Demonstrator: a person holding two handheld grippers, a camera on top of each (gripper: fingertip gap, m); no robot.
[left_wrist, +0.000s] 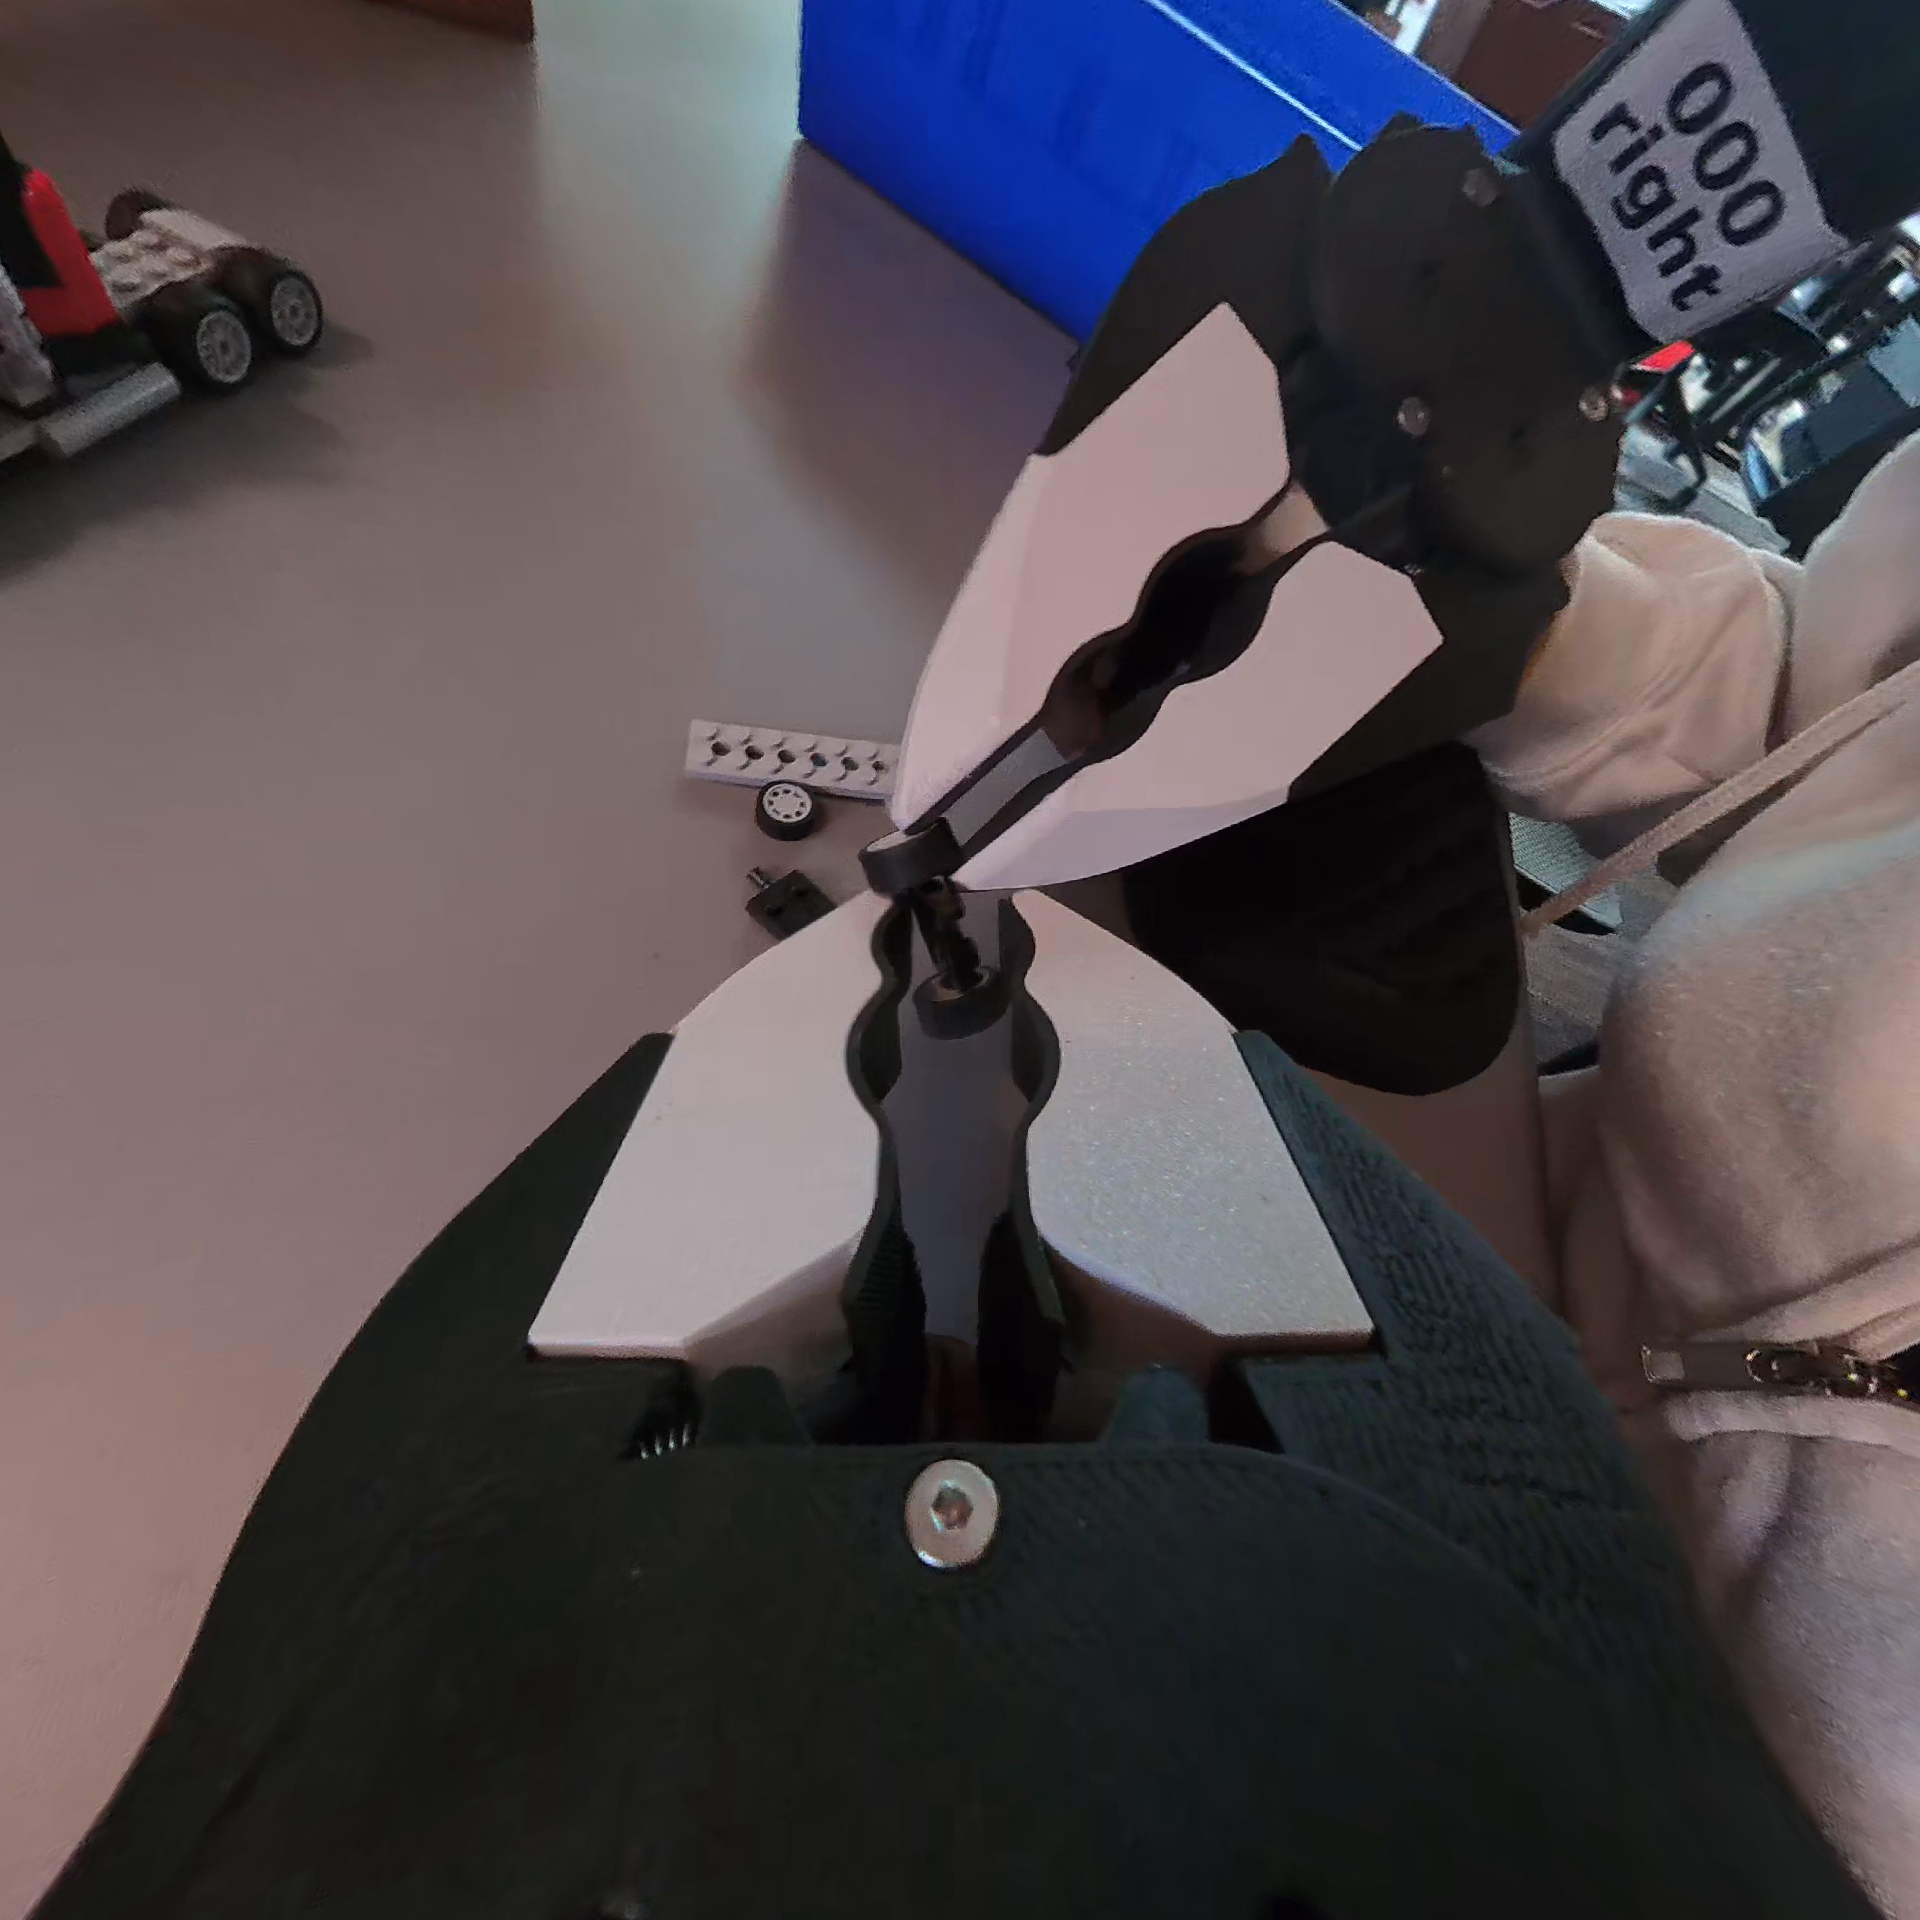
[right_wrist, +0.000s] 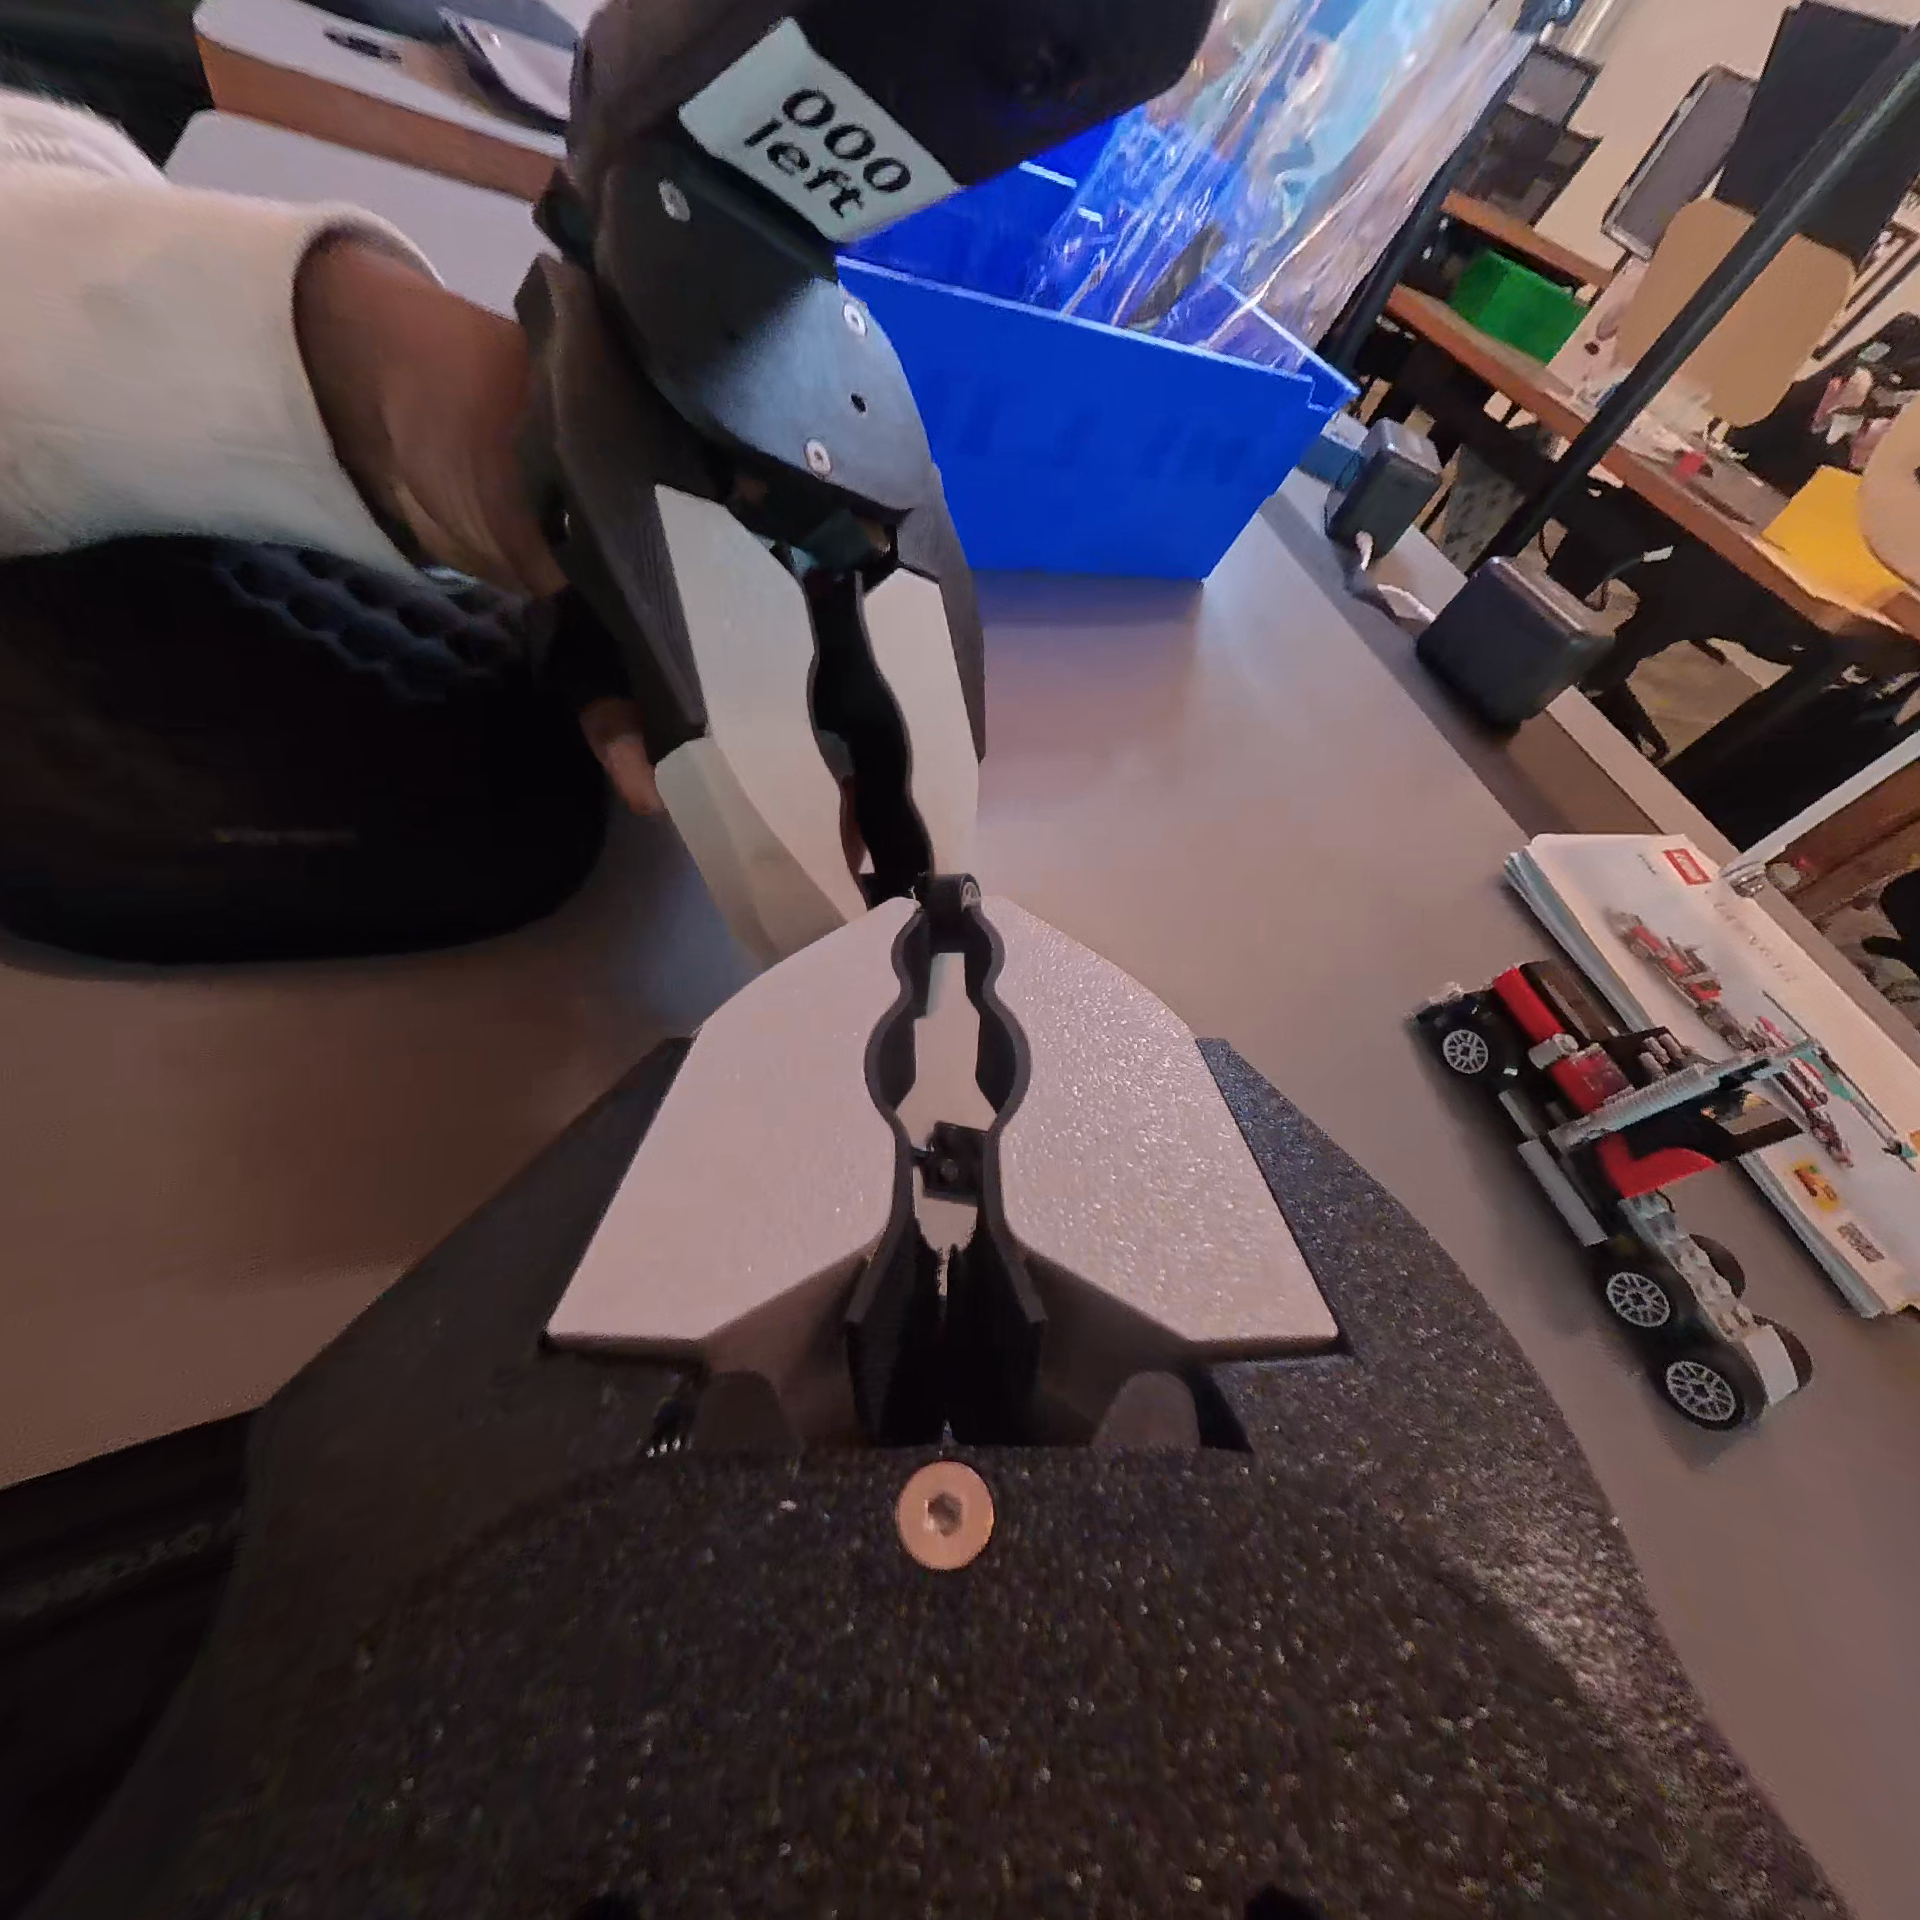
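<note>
My left gripper (left_wrist: 940, 914) is closed around a small black axle piece (left_wrist: 943, 927). A black wheel (left_wrist: 951, 1003) at the piece's near end sits between its pads. My right gripper (left_wrist: 914, 842) comes in from the upper right. It is shut on a second black wheel (left_wrist: 906, 857) at the far end of the same piece. In the right wrist view my right gripper (right_wrist: 948, 914) pinches that wheel (right_wrist: 961, 894) at its tips. My left gripper (right_wrist: 883, 878) meets it there from above. The assembly hangs above the grey table (left_wrist: 468, 623).
A grey holed plate (left_wrist: 790, 753), a loose wheel (left_wrist: 792, 808) and a black pin piece (left_wrist: 784, 902) lie on the table just beyond the grippers. A toy truck (right_wrist: 1621, 1174) rests on a booklet (right_wrist: 1662, 935) at the right. A blue bin (right_wrist: 1091, 436) stands behind. My two grippers' fingertips are within a few centimetres of each other.
</note>
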